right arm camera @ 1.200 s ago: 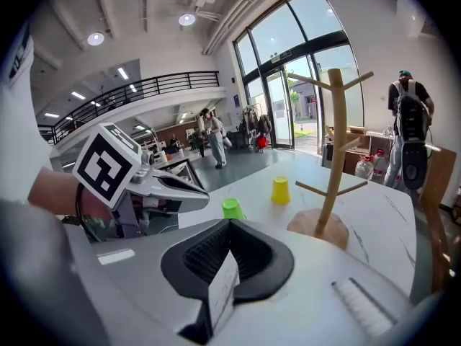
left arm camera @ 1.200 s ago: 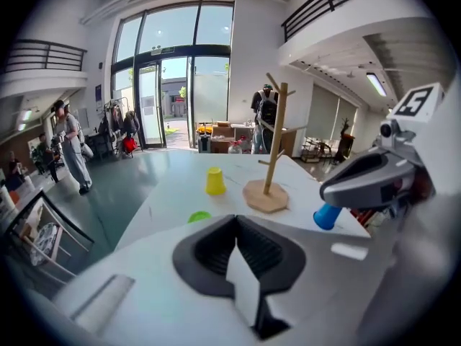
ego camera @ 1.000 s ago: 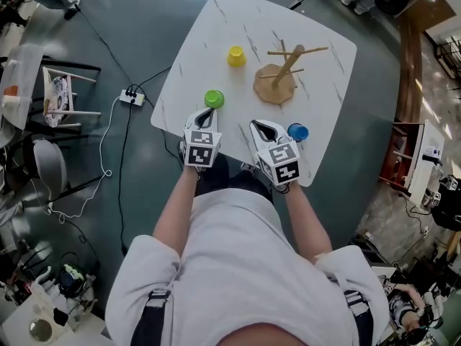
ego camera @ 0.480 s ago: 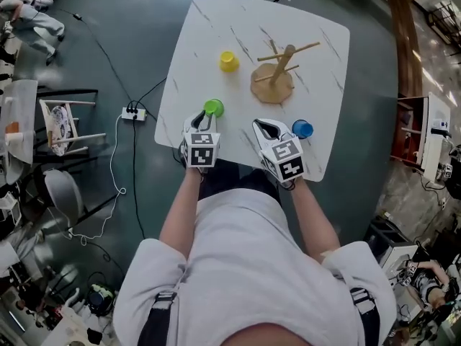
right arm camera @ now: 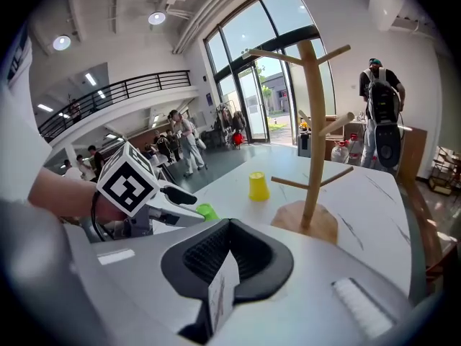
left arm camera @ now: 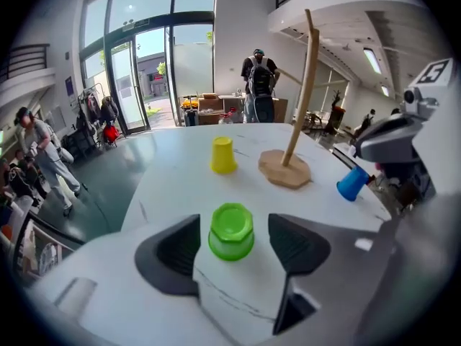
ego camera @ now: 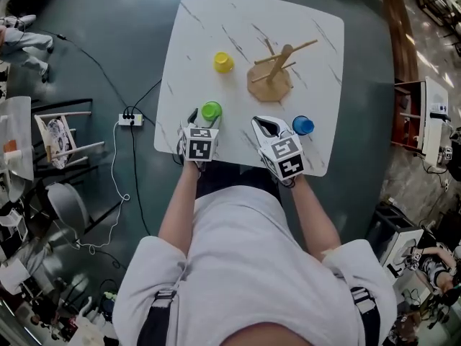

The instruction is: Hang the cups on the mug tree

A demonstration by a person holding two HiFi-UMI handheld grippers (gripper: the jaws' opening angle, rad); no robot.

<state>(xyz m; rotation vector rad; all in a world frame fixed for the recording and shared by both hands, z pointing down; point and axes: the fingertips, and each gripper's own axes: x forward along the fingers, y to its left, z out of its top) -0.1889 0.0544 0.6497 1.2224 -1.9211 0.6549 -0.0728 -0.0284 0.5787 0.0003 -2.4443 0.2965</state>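
A person in a light T-shirt [ego camera: 245, 265] stands at a white marbled counter [ego camera: 216, 27] in a glass-fronted hall, a hand-held claw in each hand. The wooden mug tree [ego camera: 272, 78] stands upright on its flat base toward the counter's far right. All three cups sit on the counter, apart from the tree.

The left claw [left arm camera: 234, 247] is spread wide, its jaws having just been opening. The green cup [left arm camera: 231, 231] stands upside down between the two dark pads [left arm camera: 176, 247], with a gap showing on either side, so neither pad presses on it. This cup lies to the left of the mug tree and on the person's side of it, near the counter's front edge.

The yellow cup [ego camera: 222, 62], also upside down, stands just left of the tree's base. The blue cup [ego camera: 303, 125] sits on the person's side of the tree and a little to its right.

The right claw [right arm camera: 227, 262] is closed on itself with nothing between its jaws. It hangs over the counter on the person's side of the mug tree, just left of the blue cup.

Beyond the tree, a person with a backpack [left arm camera: 259, 85] stands by a wooden desk. A white power strip [ego camera: 132, 120] lies on the dark floor, well left of the tree.
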